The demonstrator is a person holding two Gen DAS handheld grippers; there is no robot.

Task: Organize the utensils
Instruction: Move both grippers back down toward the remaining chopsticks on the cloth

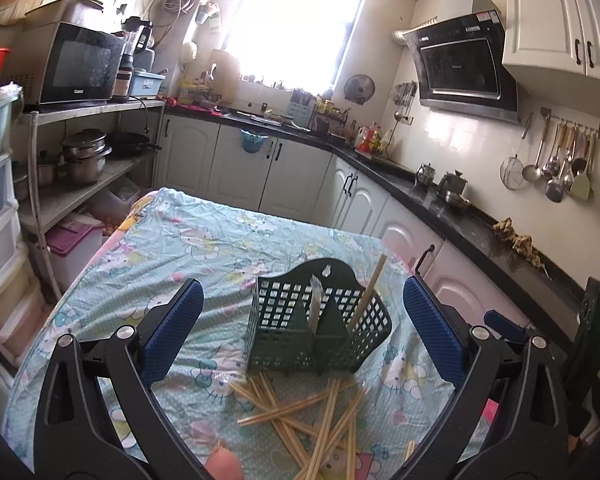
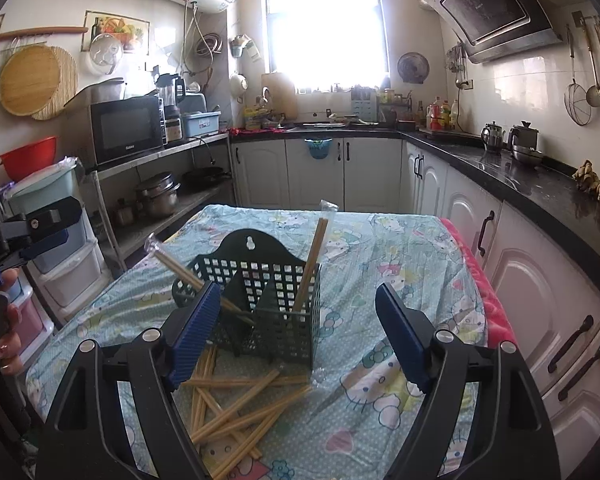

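Bamboo chopsticks strewn crisscross, one pair seemingly near-upright in holder

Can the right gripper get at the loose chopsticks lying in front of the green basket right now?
Probably yes. The right gripper is open and empty, and the loose chopsticks lie uncovered on the tablecloth on its near side of the green basket. They lie crossed, so picking one cleanly may be fiddly.
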